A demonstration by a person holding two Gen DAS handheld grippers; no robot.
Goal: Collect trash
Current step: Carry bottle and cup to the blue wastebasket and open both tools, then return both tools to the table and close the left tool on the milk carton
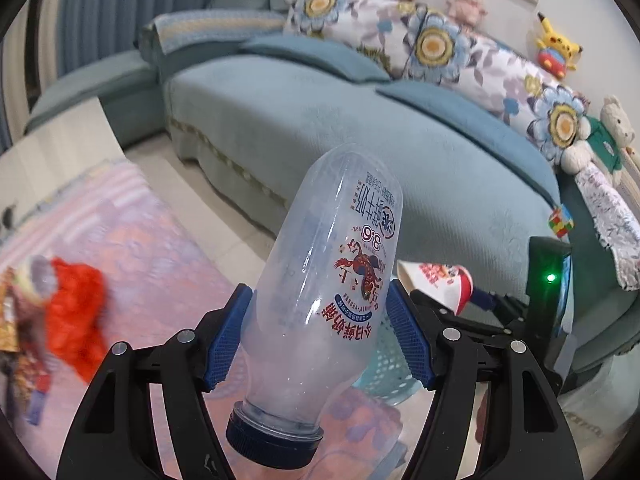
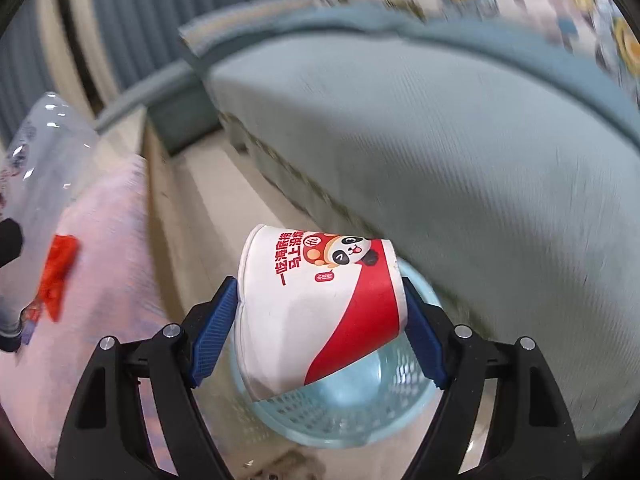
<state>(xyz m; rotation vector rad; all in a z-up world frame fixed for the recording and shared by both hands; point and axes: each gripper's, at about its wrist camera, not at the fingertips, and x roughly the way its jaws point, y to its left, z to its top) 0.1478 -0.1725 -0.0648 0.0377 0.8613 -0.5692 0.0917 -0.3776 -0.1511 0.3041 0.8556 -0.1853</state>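
Observation:
My left gripper [image 1: 320,340] is shut on a clear plastic bottle [image 1: 320,300] with a dark blue cap, held cap toward the camera above the table edge. My right gripper [image 2: 318,332] is shut on a squashed white-and-red paper cup [image 2: 316,304] with a panda print, held above a light blue perforated bin [image 2: 344,412] on the floor. The cup [image 1: 436,280] and the right gripper show in the left wrist view, with the bin [image 1: 388,364] partly hidden behind the bottle. The bottle [image 2: 44,160] shows at the left of the right wrist view.
A table with a pink patterned cloth [image 1: 132,264] lies at the left, with red wrapper trash [image 1: 74,312] and other blurred wrappers on it. A blue sofa [image 1: 340,136] with floral cushions and plush toys stands behind. A strip of tiled floor [image 2: 224,200] runs between table and sofa.

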